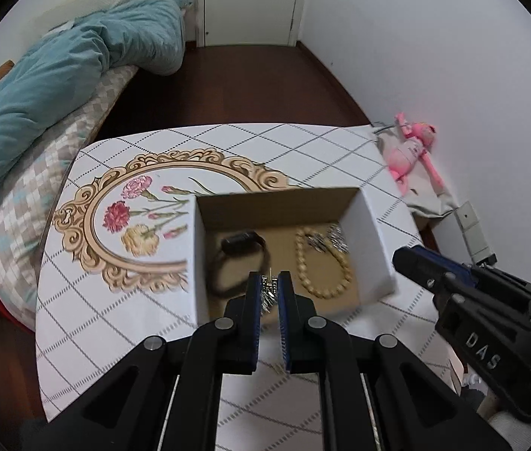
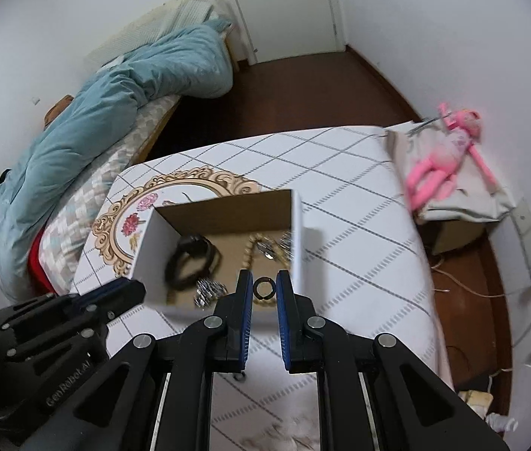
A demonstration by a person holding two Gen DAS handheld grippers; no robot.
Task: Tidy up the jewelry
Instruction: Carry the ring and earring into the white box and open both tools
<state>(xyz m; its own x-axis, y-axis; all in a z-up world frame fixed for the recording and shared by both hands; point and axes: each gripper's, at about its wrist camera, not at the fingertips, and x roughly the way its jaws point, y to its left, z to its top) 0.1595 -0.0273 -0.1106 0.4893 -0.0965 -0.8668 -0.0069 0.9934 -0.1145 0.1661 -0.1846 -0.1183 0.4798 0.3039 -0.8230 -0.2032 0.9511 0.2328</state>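
An open cardboard box (image 1: 372,240) (image 2: 297,233) stands on the tablecloth. Inside lie a black watch (image 1: 237,259) (image 2: 190,263), a beige bead necklace (image 1: 325,267) and small silver pieces (image 1: 331,242) (image 2: 271,248). My left gripper (image 1: 269,289) is shut on a sparkly silver piece of jewelry (image 1: 268,291), held above the box's near edge; that piece also shows in the right wrist view (image 2: 207,291). My right gripper (image 2: 264,288) is shut on a dark ring (image 2: 264,288) over the box's near right corner, and appears from the side in the left wrist view (image 1: 402,259).
The table (image 1: 122,323) carries a white checked cloth with a gold floral frame print (image 1: 89,221). A bed with a teal duvet (image 1: 51,86) lies to the left. A pink plush toy (image 1: 414,150) rests on a cloth at the right wall. Dark floor lies beyond the table.
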